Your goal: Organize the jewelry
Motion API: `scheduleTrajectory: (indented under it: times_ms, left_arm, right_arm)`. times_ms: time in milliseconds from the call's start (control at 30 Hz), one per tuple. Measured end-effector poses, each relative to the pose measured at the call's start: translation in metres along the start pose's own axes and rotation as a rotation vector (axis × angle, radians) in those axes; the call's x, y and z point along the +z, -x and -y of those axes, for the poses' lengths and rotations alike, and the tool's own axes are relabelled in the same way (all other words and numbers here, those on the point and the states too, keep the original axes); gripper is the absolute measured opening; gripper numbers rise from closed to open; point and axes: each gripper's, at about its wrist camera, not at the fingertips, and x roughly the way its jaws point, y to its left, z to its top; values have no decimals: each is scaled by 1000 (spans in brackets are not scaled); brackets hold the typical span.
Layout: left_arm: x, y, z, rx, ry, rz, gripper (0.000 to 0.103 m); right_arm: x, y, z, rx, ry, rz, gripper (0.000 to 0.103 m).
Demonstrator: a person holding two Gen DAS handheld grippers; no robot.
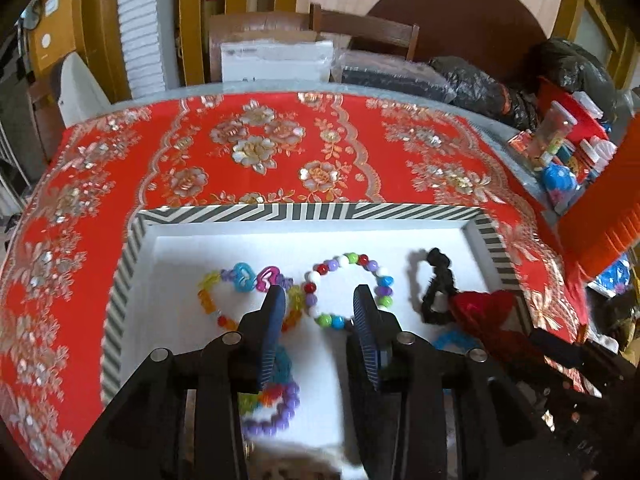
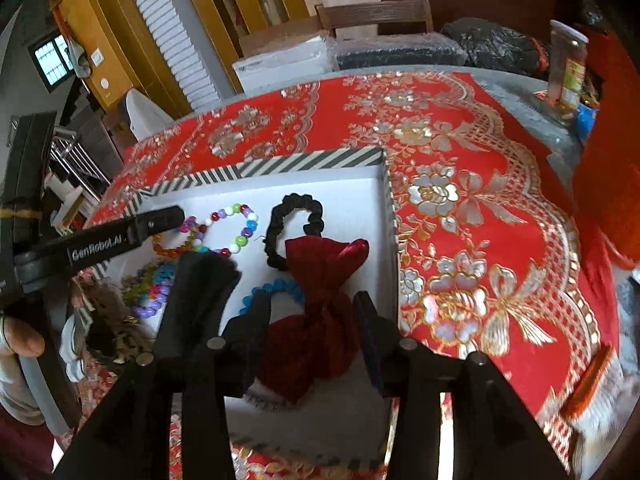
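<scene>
Two grippers hang over a striped tray [image 1: 120,296] on the red-clothed worktop [image 1: 280,152]. Left gripper [image 1: 320,300]: fingers partly open, nothing pressed between them; a round bead bracelet [image 1: 348,292] lies on the tray floor in the gap, a heart-charm bracelet [image 1: 244,292] at its 9 o'clock and a black scrunchie [image 1: 436,288] at its 3 o'clock. A purple bracelet [image 1: 276,408] lies nearer the camera. Right gripper [image 2: 312,304]: fingers partly open, standing either side of a dark red velvet pouch [image 2: 320,312] without visibly gripping it; the scrunchie [image 2: 296,224] lies at the pouch's 12 o'clock, a blue bracelet [image 2: 276,286] at its 9 o'clock.
</scene>
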Motion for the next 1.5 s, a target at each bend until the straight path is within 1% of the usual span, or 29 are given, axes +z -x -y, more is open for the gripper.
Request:
scheduleTrajectory:
  times_ms: [167,233,367,533,600,667,767,933,1133,1500]
  left_arm:
    - [-19,32,5,16,-9,51,38]
    - [-27,43,7,33,-17,63,38]
    - [-44,68,8,78,-30,111,38]
    - [-61,93,7,97,-21,151,38]
    - [-65,101,7,104,-21,169,38]
    - [-71,109,8,115,-24,186,38]
    - [-78,117,8,121,-21,201,38]
    - [-87,130,6,142,-16,228,38]
    - [-98,146,5,174,-13,263,38]
    - [-109,159,7,198,-22,281,38]
  right_arm:
    - [-11,32,-18,-53,36,80,52]
    - [-16,41,-25,-61,45,101,54]
    - [-25,52,-37,-76,61,119,54]
    - [-35,71,-51,-77,74,156,55]
    - [-38,76,-56,-71,77,167,57]
    - [-41,81,-61,-71,92,172,62]
    - [-45,87,-68,-80,106,183,63]
    - [-52,97,-73,-68,102,190,66]
    - [-58,107,-82,-69,111,206,67]
    - [-67,116,-90,-76,114,199,67]
